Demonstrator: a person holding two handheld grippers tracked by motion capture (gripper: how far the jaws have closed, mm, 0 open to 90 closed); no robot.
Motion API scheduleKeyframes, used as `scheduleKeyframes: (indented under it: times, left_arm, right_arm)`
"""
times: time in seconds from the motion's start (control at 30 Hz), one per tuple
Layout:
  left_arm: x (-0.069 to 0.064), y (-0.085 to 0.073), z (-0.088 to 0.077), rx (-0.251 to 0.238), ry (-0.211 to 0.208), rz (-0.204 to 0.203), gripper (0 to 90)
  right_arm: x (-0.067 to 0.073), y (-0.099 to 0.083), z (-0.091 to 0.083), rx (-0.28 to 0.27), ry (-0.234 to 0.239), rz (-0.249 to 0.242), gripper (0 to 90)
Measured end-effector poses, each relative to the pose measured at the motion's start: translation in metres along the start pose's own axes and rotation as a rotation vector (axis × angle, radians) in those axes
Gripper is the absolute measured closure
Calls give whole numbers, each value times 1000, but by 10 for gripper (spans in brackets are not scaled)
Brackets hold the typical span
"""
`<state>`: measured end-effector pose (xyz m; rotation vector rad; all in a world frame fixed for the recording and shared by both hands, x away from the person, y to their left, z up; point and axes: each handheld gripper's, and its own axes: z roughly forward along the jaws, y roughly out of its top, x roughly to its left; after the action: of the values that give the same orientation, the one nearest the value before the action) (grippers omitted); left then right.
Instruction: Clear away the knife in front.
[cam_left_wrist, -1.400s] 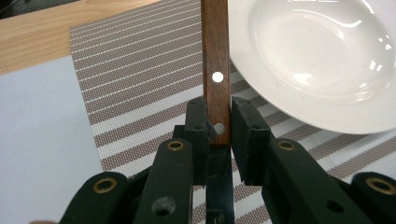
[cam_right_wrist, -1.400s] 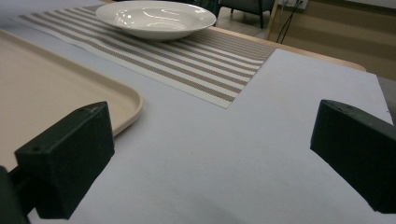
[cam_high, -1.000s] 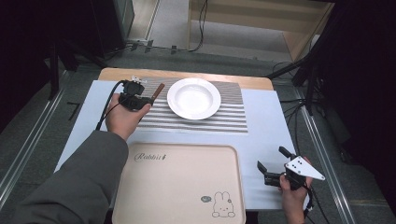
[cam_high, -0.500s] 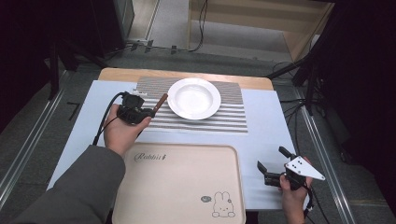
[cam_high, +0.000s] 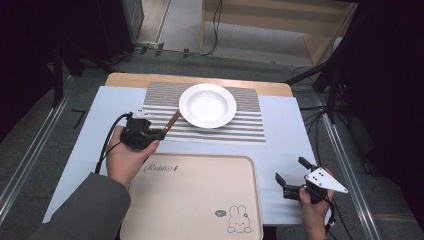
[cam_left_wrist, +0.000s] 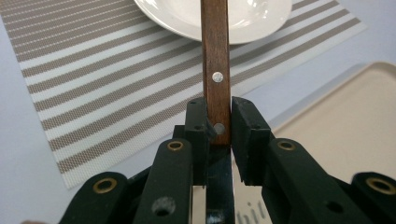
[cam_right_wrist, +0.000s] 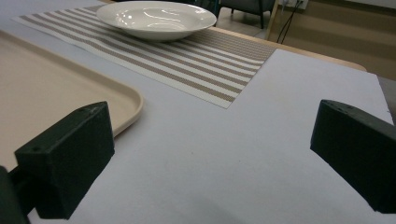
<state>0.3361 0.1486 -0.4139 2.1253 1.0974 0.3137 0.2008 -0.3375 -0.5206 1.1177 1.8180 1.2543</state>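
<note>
Two hand-held grippers are out over the counter (cam_high: 290, 125). On the left, the left hand-held gripper (cam_high: 161, 132) is clenched on a brown wooden handle (cam_left_wrist: 216, 70) with metal rivets, its pads (cam_left_wrist: 196, 126) pressing both sides near the handle's lower end. The handle points toward the white plate (cam_high: 207, 105) on the striped placemat (cam_high: 250, 125), just above the beige tray (cam_high: 200, 195). Over on the right, the right hand-held gripper (cam_high: 291, 175) sits low beside the tray, jaws spread wide, grasping nothing.
</note>
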Motion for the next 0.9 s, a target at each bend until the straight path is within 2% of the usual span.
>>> scheduleKeyframes:
  times: [0.13, 0.17, 0.37, 0.9]
  left_arm:
    - [-6, -9, -3, 5, -15, 8, 763]
    - [-10, -15, -5, 1, -26, -3, 763]
    - [-19, -34, -10, 6, -29, -3, 763]
    - [-26, -78, -17, 31, -34, -50, 763]
  right_arm:
    - [0, 0, 0, -1, 0, 0, 0]
    - [0, 0, 0, 0, 1, 0, 0]
    - [0, 0, 0, 0, 1, -1, 0]
    - [0, 0, 0, 1, -2, -1, 0]
